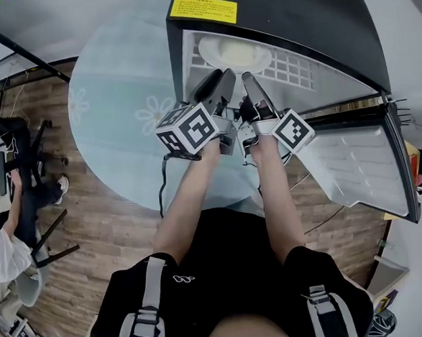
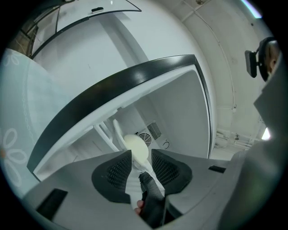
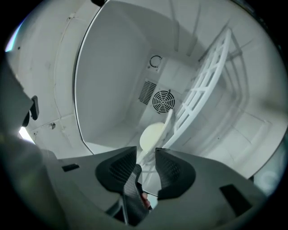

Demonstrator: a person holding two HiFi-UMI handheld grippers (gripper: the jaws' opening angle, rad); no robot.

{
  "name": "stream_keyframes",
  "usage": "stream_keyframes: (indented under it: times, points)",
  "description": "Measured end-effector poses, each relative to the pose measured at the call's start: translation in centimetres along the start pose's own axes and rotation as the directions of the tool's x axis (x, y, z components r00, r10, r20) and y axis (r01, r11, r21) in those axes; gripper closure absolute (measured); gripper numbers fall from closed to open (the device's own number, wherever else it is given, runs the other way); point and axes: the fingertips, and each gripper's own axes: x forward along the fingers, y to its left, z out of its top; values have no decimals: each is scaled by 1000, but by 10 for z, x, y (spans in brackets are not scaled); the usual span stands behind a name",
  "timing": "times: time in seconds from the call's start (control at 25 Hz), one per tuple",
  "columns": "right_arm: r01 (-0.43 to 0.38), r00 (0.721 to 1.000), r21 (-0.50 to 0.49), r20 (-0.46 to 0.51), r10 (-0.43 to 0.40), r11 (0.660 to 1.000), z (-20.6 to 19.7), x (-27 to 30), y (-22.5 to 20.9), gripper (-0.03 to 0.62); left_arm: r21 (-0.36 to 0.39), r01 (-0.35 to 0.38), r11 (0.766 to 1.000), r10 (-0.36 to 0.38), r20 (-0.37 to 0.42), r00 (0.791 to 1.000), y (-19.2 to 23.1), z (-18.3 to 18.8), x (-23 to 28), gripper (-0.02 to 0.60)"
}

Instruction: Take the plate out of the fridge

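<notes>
A pale cream plate [image 1: 235,54] lies on the white wire shelf [image 1: 290,68] inside the small black fridge [image 1: 294,14], whose door [image 1: 355,165] hangs open to the right. My left gripper [image 1: 223,80] and right gripper [image 1: 252,82] sit side by side at the fridge mouth, pointing in, just short of the plate. In the left gripper view the plate [image 2: 136,148] shows beyond the open left gripper [image 2: 141,157], with nothing between the pads. The right gripper view has the plate [image 3: 153,136] ahead of the open right gripper [image 3: 146,155], beside the shelf [image 3: 202,99].
The fridge stands on a round light-blue table [image 1: 120,98] with flower prints. A fan grille [image 3: 163,101] marks the fridge's back wall. A seated person [image 1: 4,250] and a dark chair [image 1: 35,183] are at the left, on the wooden floor.
</notes>
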Motion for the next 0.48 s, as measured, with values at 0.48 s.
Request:
stream_keyframes:
  times: [0.48]
  points:
    - [36, 999, 108, -10, -35, 993, 1, 9, -5, 542, -54, -40, 998, 35, -98, 995, 9, -6, 4, 454]
